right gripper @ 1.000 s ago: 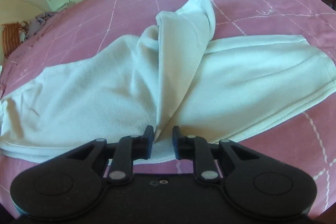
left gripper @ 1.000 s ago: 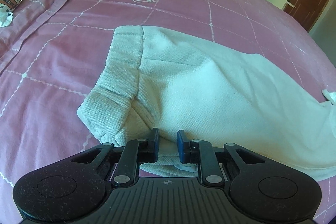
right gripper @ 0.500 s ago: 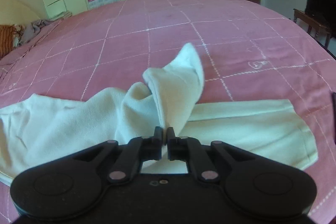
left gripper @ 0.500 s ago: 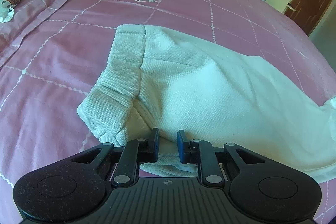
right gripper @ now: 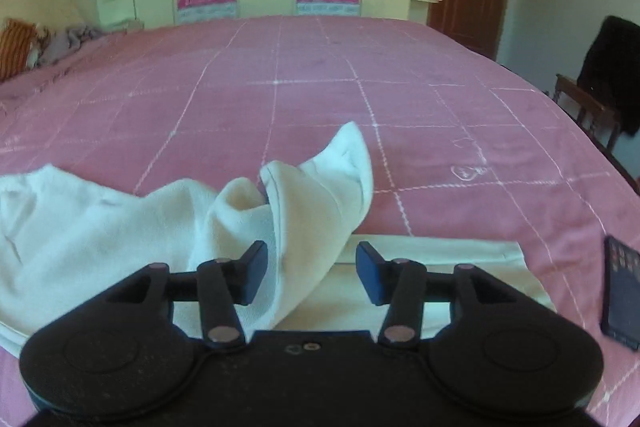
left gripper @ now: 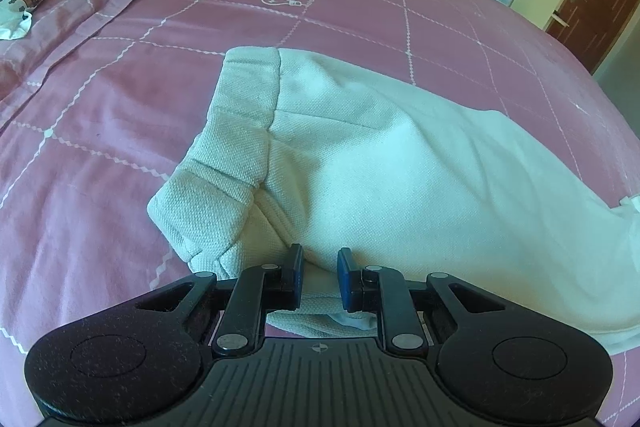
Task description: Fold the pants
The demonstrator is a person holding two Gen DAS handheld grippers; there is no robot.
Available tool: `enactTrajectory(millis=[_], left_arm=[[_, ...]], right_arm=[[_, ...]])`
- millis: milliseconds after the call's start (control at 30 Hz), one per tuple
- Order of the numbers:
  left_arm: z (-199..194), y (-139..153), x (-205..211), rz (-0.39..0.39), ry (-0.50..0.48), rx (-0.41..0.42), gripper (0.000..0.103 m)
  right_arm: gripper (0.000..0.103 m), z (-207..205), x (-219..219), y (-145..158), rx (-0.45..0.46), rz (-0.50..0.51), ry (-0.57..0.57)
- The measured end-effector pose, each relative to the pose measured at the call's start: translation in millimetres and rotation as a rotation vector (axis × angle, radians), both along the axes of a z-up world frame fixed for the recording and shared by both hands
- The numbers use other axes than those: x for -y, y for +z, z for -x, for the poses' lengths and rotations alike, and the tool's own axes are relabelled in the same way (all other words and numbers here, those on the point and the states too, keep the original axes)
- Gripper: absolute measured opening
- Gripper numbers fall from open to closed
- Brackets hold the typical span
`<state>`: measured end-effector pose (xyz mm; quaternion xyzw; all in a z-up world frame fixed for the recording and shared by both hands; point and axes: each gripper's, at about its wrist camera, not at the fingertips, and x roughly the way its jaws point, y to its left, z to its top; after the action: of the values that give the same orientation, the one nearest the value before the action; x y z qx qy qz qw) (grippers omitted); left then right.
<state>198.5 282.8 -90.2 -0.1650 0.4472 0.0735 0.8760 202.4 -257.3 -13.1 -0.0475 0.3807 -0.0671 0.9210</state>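
Mid-fold: my left gripper [left gripper: 319,277] is clamped on the white pants [left gripper: 400,179] waistband, right gripper [right gripper: 308,273] jaws opening around the raised leg cuff [right gripper: 320,199]. Next I'd regrip it.

Both tools are matte black plastic. The left gripper [left gripper: 319,277] has two round side discs, a ribbed centre plate with a small crosshair mark, silver rivets on its linkage arms and blue pads [left gripper: 345,279]. The right gripper [right gripper: 308,273] matches, with a smooth centre plate.
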Motion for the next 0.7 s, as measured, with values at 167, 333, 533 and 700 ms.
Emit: enactTrajectory(millis=[167,333,533,700], left_arm=[[-0.4,-0.9,-2.1,0.013,-0.004,0.001,0.019],[1.1,-1.6,-2.9,0.013,-0.014,0.008,0.019],[1.1,-2.6,-2.7,0.011,-0.018,0.009,0.019],[0.5,-3.3,-2.1,0.014,-0.007,0.009,0.019]], right_arm=[[0.004,-19.5,5.2,-16.8,-0.074,-0.006,-0.011],[0.004,47.0,30.1,5.1,0.002,-0.146,-0.085],[0.030,76.3,52.1,-25.1,-0.067,-0.166,-0.168],[0.042,50.3,35.0,1.6,0.001,-0.055,-0.106]])
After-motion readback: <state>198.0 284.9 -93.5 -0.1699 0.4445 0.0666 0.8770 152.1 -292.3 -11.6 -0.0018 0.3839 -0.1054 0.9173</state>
